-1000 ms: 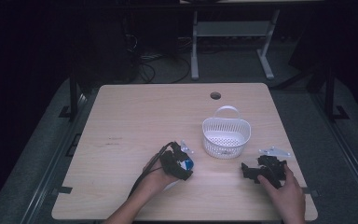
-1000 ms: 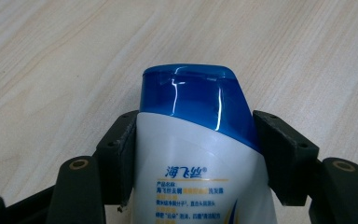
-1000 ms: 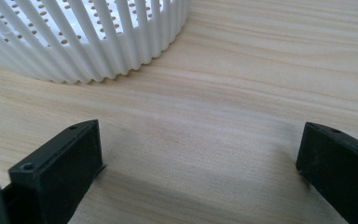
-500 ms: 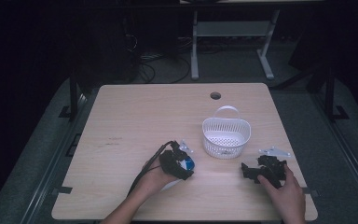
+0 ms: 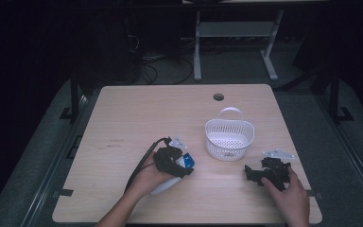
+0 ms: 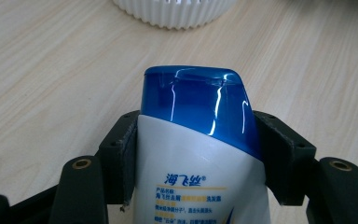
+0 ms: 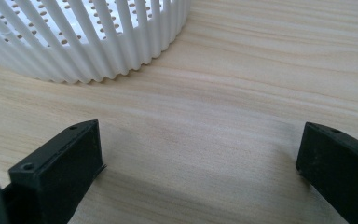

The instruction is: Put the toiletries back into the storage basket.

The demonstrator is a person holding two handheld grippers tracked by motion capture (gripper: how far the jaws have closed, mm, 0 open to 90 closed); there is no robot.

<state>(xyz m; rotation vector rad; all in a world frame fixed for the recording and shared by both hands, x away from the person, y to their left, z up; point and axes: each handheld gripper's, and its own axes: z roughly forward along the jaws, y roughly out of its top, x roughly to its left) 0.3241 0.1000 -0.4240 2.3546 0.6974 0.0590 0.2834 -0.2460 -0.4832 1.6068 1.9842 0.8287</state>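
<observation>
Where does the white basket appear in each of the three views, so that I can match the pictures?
High view: the white basket stands right of the table's middle, ahead of and between the two hands.
Left gripper view: its ribbed wall is at the top edge, beyond the blue cap of the shampoo bottle.
Right gripper view: it is in the upper left corner.
Shared landmark: the pale wooden table.

White shampoo bottle (image 6: 200, 177), blue cap (image 6: 198, 105), clamped between fingers (image 6: 119, 158), near white basket (image 5: 229, 137).
</observation>
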